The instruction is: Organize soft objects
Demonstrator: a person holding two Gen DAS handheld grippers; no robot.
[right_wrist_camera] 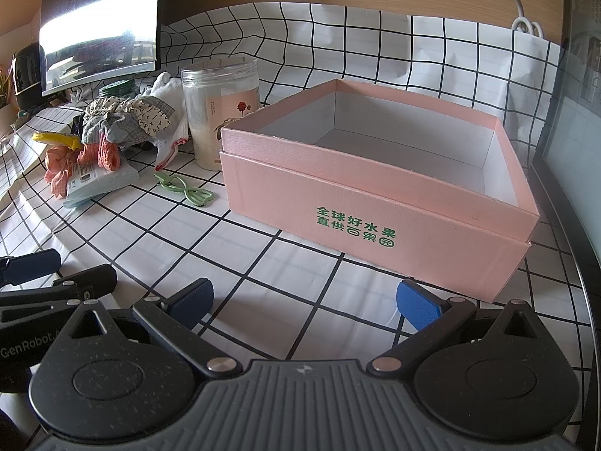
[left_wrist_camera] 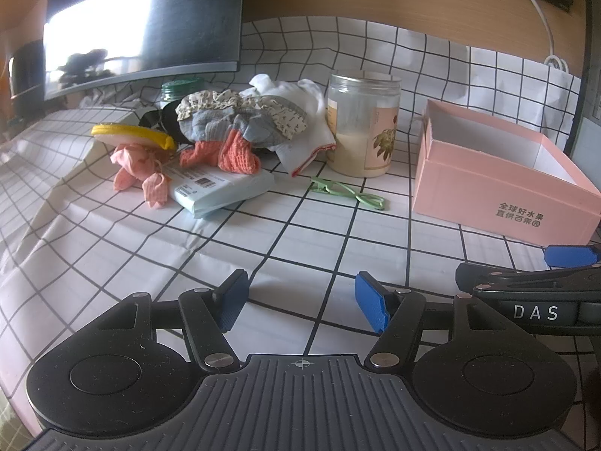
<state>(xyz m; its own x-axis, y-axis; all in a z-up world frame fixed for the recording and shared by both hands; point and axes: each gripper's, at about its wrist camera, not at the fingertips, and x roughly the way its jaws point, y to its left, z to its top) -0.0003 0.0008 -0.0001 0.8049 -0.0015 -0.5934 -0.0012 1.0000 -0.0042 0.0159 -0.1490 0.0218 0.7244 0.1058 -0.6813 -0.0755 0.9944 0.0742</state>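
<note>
Both released and empty above the checked cloth (left_wrist_camera: 285,233), left gripper (left_wrist_camera: 300,302) facing the heap of soft cloths (left_wrist_camera: 240,124) beside the jar (left_wrist_camera: 362,124), right gripper (right_wrist_camera: 305,306) facing the empty pink box (right_wrist_camera: 375,188), probably their destination

Clear jar (left_wrist_camera: 362,127) of white powder, green hair clip (left_wrist_camera: 347,194), dark monitor (left_wrist_camera: 142,22)

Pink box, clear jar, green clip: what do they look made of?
Pink box: looks like matte paperboard, with crisp folded edges, a white inner lining and printed green text.
Clear jar: probably plastic, see-through and slightly cloudy, with a paper label and pale contents low down.
Green clip: thin open outline, glossy; plastic or coated metal, cannot tell which.
</note>
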